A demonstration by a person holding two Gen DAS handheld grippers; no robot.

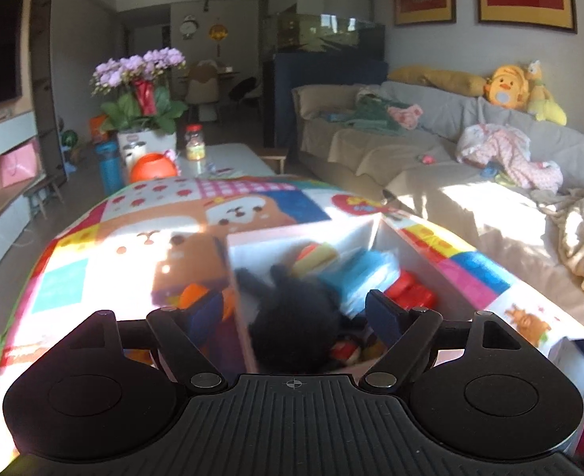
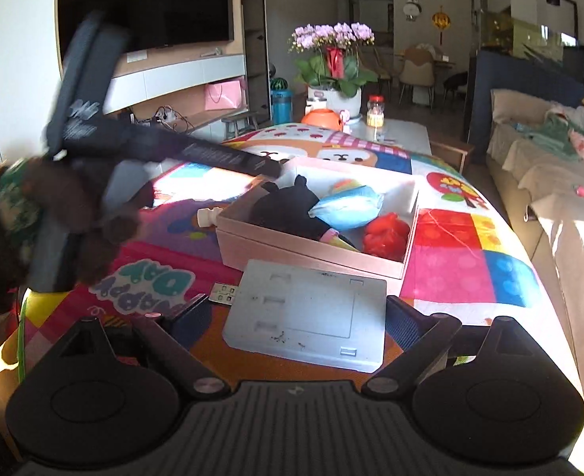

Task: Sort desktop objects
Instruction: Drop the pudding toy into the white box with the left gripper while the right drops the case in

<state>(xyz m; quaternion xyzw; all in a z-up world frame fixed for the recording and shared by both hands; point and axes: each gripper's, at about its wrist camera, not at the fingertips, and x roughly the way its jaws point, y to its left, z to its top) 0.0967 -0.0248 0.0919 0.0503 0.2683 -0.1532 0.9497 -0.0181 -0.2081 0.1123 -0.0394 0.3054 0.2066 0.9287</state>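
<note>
A white open box [image 2: 311,244] sits on the colourful patterned cloth [image 2: 470,261]. It holds a black plush toy [image 2: 288,206], a blue soft pouch [image 2: 347,206] and a red crumpled item [image 2: 387,236]. In the left wrist view my left gripper [image 1: 295,313] is open, just above the box [image 1: 252,246], with the black plush [image 1: 292,317] blurred between its fingers. In the right wrist view my right gripper [image 2: 295,321] is open, straddling a flat grey device [image 2: 307,313] lying in front of the box. The left gripper's body shows above the box's far left corner in the right wrist view.
A USB stick [image 2: 224,292] lies left of the grey device. A small cream item [image 2: 208,217] lies left of the box. Orange and blue objects [image 1: 196,297] lie left of the box. A sofa [image 1: 450,166] stands to the right. A flower pot [image 2: 333,95] stands behind.
</note>
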